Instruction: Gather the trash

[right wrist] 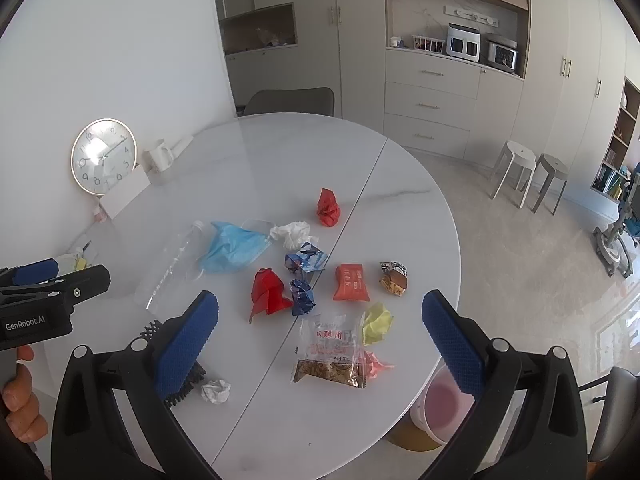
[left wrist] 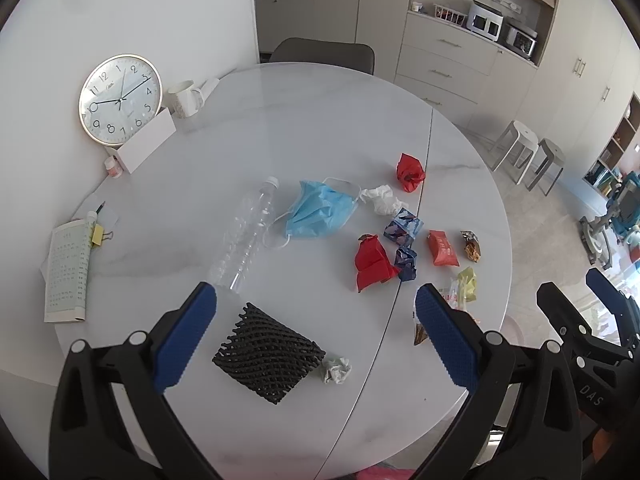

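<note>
Above the round white marble table [left wrist: 280, 128], your left gripper [left wrist: 316, 308] and right gripper [right wrist: 320, 316] both stand spread and empty. Nothing appears collected: black foam netting [left wrist: 268, 354], blue face mask [left wrist: 320, 212] and wrappers all lie loose. Only the right view shows the pink-lined bin [right wrist: 442, 404] below the table's edge.

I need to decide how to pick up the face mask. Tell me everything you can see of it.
The face mask is a light blue disposable one of thin pleated fabric, crumpled and partly folded, lying flat near the middle of the white table. Its white ear loops stick out, one toward the clear plastic bottle beside it. A crumpled white tissue lies right against its other end. Neither claw touches it.
</note>
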A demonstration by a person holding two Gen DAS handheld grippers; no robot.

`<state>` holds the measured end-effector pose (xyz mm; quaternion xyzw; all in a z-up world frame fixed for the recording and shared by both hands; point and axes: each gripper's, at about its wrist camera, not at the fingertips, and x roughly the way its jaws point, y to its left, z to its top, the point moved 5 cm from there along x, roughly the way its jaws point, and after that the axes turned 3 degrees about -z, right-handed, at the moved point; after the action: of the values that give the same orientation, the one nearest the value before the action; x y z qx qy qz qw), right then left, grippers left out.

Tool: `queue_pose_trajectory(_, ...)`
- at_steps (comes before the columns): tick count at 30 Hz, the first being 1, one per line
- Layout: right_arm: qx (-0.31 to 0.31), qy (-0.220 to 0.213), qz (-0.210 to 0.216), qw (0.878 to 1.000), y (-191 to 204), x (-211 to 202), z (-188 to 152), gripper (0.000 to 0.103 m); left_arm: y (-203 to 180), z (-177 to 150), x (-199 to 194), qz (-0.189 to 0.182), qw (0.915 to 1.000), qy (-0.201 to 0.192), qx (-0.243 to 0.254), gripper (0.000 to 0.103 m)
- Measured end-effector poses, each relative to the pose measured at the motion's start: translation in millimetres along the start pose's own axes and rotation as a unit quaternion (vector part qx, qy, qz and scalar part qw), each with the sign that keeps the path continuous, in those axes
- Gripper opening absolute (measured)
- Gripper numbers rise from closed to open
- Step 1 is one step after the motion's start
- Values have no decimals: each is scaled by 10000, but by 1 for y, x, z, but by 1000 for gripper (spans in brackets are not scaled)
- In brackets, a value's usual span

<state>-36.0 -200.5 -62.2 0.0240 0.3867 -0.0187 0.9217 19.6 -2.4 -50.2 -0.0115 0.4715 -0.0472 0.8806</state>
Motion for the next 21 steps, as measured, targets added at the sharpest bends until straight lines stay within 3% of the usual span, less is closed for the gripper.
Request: queue_pose_trajectory(21, -10, 61, 0, 10000, 1, 3, -3, 101, 6, -2, 2, 57, 9999, 65, -84, 95)
